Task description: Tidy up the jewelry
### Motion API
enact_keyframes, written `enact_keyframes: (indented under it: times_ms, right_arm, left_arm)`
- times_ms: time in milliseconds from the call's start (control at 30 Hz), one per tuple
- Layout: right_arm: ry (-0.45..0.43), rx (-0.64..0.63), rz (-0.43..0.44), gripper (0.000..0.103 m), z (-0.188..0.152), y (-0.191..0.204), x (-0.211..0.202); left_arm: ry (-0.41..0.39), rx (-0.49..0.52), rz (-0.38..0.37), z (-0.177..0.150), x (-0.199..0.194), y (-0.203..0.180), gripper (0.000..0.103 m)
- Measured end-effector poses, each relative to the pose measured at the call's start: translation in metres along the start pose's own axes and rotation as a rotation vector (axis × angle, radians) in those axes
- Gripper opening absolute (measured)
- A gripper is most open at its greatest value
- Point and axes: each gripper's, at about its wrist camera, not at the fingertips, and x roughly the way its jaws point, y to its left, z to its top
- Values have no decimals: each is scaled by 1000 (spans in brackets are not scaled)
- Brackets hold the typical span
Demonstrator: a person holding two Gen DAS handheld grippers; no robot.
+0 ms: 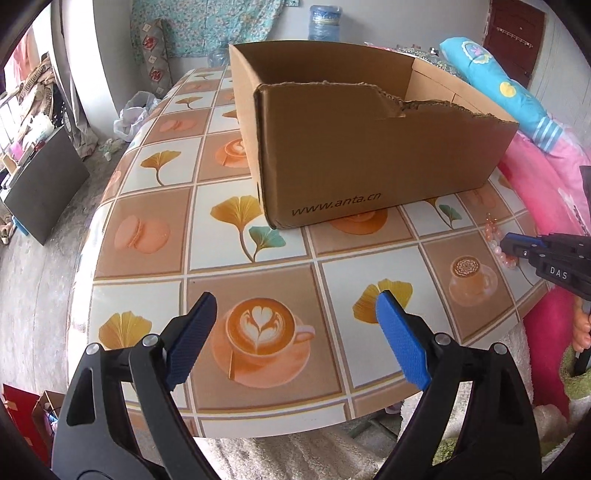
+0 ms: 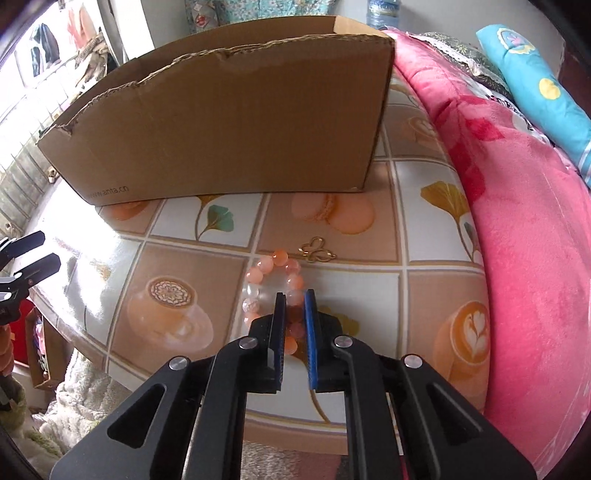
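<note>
1. While the right gripper point(image 2: 294, 295) points steeply down at the tabletop point(image 2: 177, 229), its jaws stand nearly shut, pressing on one side of the bracelet of round peach, pink and clear beads point(image 2: 275, 260); beads show between the two pads.
2. That beaded bracelet lies flat on the tabletop near its right edge, in front of the box's right end and apart from it.
3. Just beyond the bracelet lies a small gold butterfly-shaped ornament point(image 2: 317, 251), close to the beads; whether they touch I cannot tell.
4. Over a printed latte cup, the left gripper point(image 1: 295, 306) has its jaws spread wide with nothing between them, well apart from the bracelet point(image 1: 496, 240).
5. A glossy covering dresses the tabletop: squares of white and tan printed with ginkgo leaves, macarons and coffee cups.
6. An open brown cardboard box with torn top edges point(image 1: 351, 147) stands at the far side, web-address lettering along its lower front.
7. Beside the tabletop's right edge lies a bright pink plush blanket point(image 2: 535, 221), a turquoise patterned pillow point(image 2: 532, 74) beyond it.
8. Behind the box a blue water jug point(image 1: 325, 22) stands against the wall, floral cloth point(image 1: 207, 22) hanging nearby; the floor on the left is grey and cluttered.
</note>
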Motion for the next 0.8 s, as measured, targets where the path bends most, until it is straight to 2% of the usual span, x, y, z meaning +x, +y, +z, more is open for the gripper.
enact_keyframes:
  times_ms: [433, 567, 700, 767, 800]
  right_arm:
    - [6, -99, 172, 10, 30, 85, 22]
    - [9, -91, 241, 10, 39, 98, 28]
    - [4, -72, 261, 11, 45, 99, 27]
    - [3, -59, 261, 15, 46, 93, 24]
    - [1, -49, 257, 25, 45, 90, 22]
  left_arm:
    - [11, -58, 52, -7, 1, 22, 84]
    - [18, -67, 54, -9, 4, 25, 84]
    - [29, -66, 58, -9, 8, 24, 84]
    - [32, -68, 57, -9, 9, 25, 84]
    - [33, -69, 54, -8, 10, 24, 84]
